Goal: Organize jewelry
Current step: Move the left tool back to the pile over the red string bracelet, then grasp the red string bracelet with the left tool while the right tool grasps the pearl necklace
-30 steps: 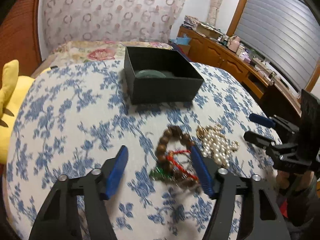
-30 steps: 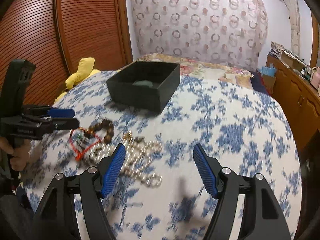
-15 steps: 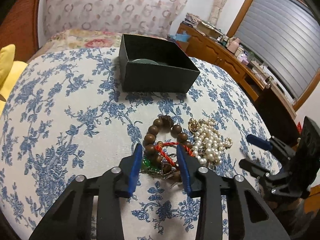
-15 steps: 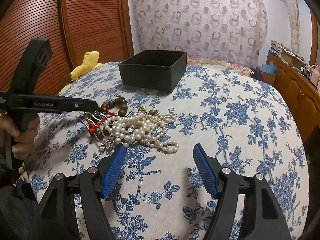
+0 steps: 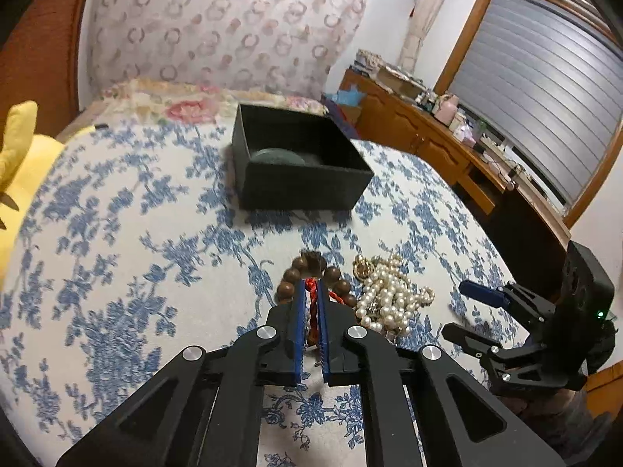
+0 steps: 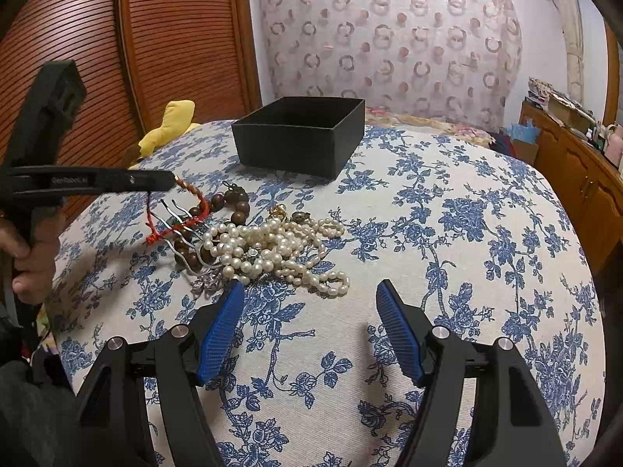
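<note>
Cord (image 6: 194,198) hangs slack from left tool (image 5: 310,292).

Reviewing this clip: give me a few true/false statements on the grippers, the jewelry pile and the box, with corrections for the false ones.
1. The left hand-held gripper is shut on the red cord. True.
2. The right hand-held gripper holds the pearl necklace. False: it is open, short of the pearls.
3. The black box stands open, beyond the jewelry. True.
4. The wooden bead bracelet lies inside the box. False: it lies on the floral cloth, beside the pearls.
</note>
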`<state>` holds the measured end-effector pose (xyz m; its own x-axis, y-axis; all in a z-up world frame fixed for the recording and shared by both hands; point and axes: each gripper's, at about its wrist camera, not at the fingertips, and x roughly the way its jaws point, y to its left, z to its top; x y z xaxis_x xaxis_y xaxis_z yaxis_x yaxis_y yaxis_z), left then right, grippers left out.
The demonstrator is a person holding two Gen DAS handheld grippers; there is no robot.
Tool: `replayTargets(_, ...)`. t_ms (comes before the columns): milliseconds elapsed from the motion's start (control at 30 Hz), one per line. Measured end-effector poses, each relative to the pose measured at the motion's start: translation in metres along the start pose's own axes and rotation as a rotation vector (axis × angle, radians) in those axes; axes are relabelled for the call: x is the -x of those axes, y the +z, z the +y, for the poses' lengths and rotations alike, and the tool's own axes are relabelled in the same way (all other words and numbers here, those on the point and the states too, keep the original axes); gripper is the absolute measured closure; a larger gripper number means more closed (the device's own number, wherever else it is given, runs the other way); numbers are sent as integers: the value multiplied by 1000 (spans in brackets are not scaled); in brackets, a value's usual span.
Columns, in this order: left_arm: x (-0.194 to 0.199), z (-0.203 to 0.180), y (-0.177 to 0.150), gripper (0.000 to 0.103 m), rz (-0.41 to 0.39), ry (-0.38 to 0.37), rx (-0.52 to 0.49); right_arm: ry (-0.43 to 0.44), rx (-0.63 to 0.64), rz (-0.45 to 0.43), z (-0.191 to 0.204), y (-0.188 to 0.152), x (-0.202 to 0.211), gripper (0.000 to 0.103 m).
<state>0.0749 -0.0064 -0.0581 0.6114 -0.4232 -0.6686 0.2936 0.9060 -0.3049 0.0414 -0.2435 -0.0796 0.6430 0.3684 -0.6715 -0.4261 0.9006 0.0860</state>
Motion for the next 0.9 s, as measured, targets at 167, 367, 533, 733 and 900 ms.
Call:
replayTargets(167, 15, -1, 2, 98, -39, 27, -17, -8, 14, 7, 2, 1, -1, 30)
replayTargets(367, 24, -2, -2, 98, -60, 40, -32, 47, 38, 15, 12, 11, -5, 53)
replayTargets(533, 31, -2, -5, 98, -94, 32, -37, 88, 97, 18, 32, 24, -13, 66)
replayTargets(733, 31, 4, -8, 98, -89, 34, -35, 98, 122, 68, 42, 26, -31, 72)
replayTargets(900, 32, 12, -16, 96, -72, 40, -15, 98, 137, 89, 44, 26, -37, 75)
